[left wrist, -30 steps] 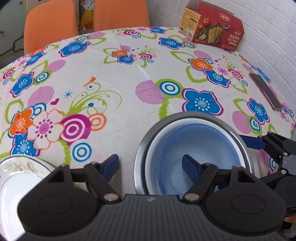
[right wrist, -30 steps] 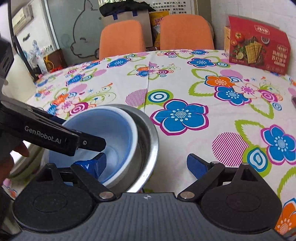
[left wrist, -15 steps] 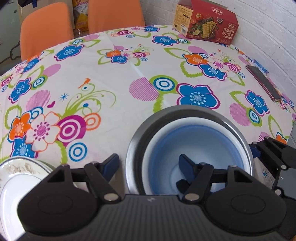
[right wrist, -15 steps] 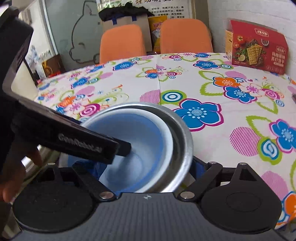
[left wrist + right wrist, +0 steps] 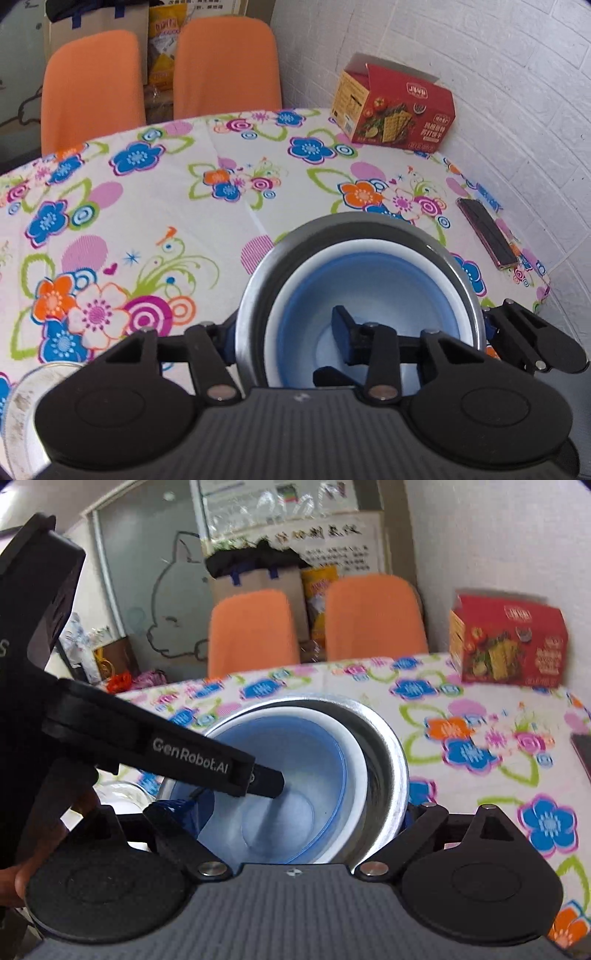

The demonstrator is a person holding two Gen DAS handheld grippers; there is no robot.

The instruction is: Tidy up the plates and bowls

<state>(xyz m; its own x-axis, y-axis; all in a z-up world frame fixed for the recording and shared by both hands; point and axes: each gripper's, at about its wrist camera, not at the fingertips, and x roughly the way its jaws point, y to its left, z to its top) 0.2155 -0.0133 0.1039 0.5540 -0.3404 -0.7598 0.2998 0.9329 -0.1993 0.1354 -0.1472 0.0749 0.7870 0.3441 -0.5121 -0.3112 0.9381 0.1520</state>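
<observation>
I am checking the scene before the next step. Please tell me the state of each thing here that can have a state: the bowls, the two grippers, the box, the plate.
Blue bowl: nested inside the metal bowl.
Metal bowl: upright, gripped at two sides.
Left gripper: shut on the bowl walls.
Right gripper: shut on the bowl walls.
Cracker box: top flap open, standing on the table.
White plate: at the table's near edge, partly hidden.

Blue-and-white bowl nested upright inside a steel bowl.
</observation>
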